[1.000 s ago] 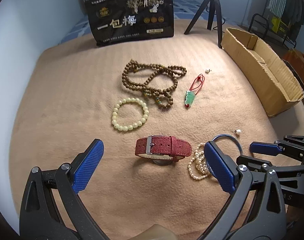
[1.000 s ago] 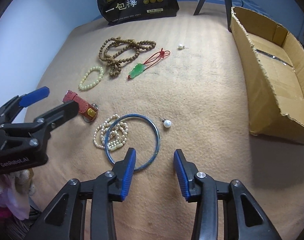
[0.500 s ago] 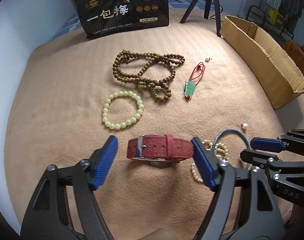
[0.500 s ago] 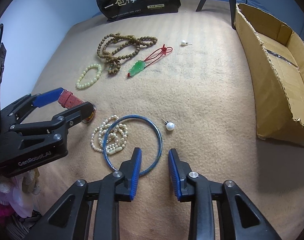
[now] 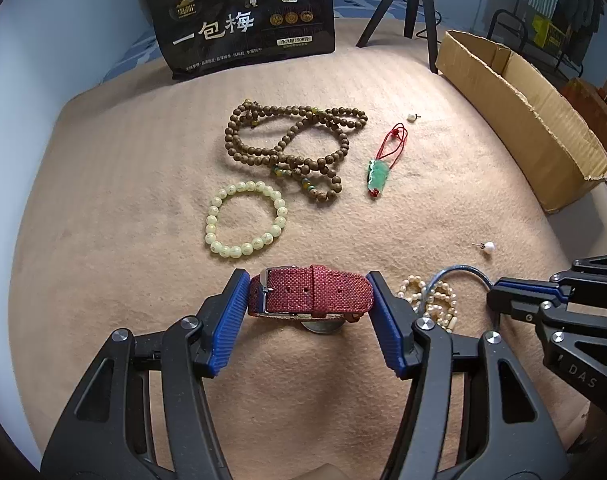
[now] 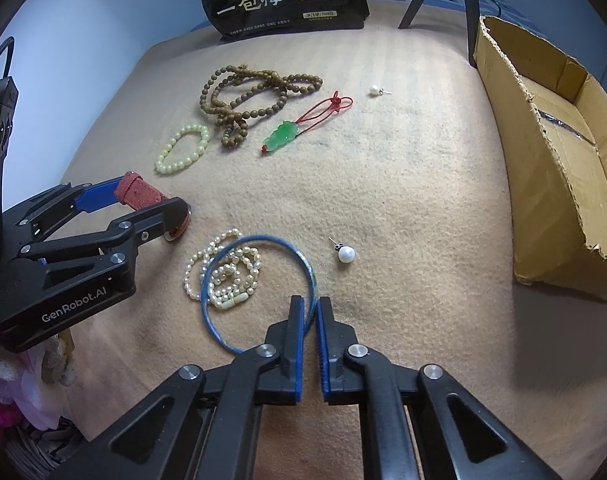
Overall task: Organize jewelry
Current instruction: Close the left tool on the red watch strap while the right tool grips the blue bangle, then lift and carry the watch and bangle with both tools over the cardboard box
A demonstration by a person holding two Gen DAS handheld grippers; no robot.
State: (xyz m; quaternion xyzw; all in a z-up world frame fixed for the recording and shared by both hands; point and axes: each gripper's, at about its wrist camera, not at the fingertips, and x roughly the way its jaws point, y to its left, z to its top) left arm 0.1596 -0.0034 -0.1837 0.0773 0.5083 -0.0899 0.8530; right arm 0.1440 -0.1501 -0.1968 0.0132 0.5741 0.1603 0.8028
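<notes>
- Left wrist view: bare blanket (image 5: 103, 184) left of the beads (image 5: 291, 148), box (image 5: 535, 120) along the right edge. Left gripper (image 5: 309, 300) closing, pads at both ends of the red watch (image 5: 315, 296) and touching it.
- Right wrist view: open blanket between earring (image 6: 345, 253) and box. Right gripper (image 6: 310, 314) clamped on the blue bangle (image 6: 259, 292), which rings the pearls (image 6: 223, 272).
</notes>
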